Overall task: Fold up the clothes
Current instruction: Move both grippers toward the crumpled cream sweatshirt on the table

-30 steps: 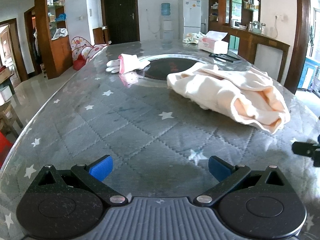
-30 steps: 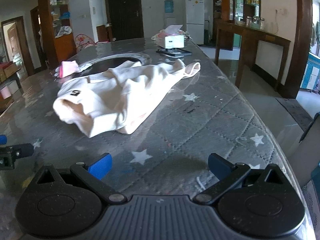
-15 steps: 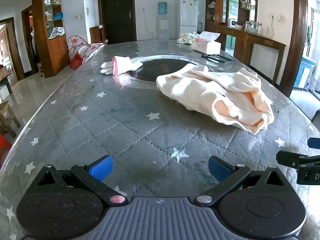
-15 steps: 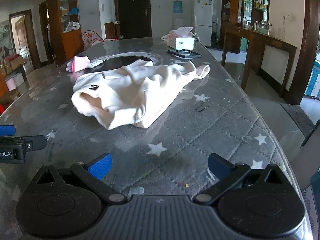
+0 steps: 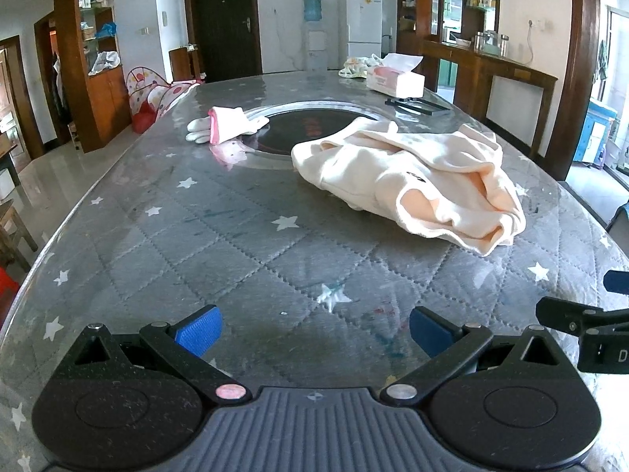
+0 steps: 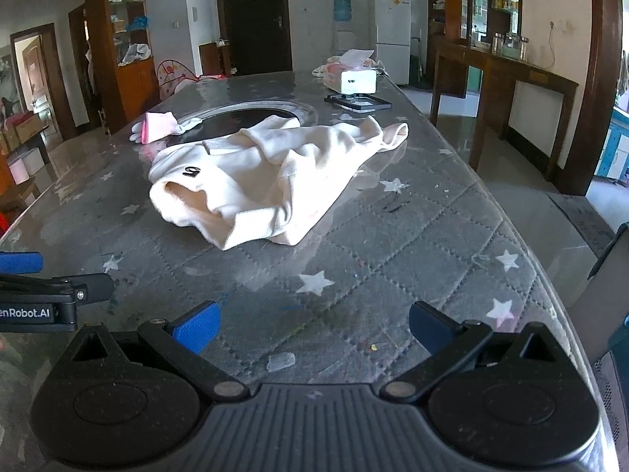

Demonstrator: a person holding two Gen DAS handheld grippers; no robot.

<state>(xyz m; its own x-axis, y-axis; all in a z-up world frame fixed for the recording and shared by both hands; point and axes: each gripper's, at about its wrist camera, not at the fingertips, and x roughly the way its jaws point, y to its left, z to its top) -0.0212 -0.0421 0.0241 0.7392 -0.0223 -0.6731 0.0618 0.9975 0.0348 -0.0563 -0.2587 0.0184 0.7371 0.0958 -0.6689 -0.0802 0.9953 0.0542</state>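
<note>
A crumpled cream garment [image 5: 412, 181] lies on the grey star-quilted table [image 5: 220, 244], ahead and right of my left gripper [image 5: 314, 332]. In the right wrist view the same garment [image 6: 267, 181] lies ahead and left of my right gripper [image 6: 314, 328]. Both grippers are open and empty, low over the near table edge, well short of the garment. The right gripper's fingers show at the right edge of the left wrist view [image 5: 582, 322]; the left gripper shows at the left edge of the right wrist view [image 6: 51, 291].
A pink and white glove [image 5: 224, 128] lies by the round black inset [image 5: 310, 129]. A tissue box [image 5: 395, 78] and a flat black object [image 5: 416, 104] sit at the far end. The table's right edge [image 6: 550, 275] drops to the floor.
Both grippers have pulled back and risen a little, so the garment sits farther ahead. Each gripper has come further into the other's view. Both stayed open.
</note>
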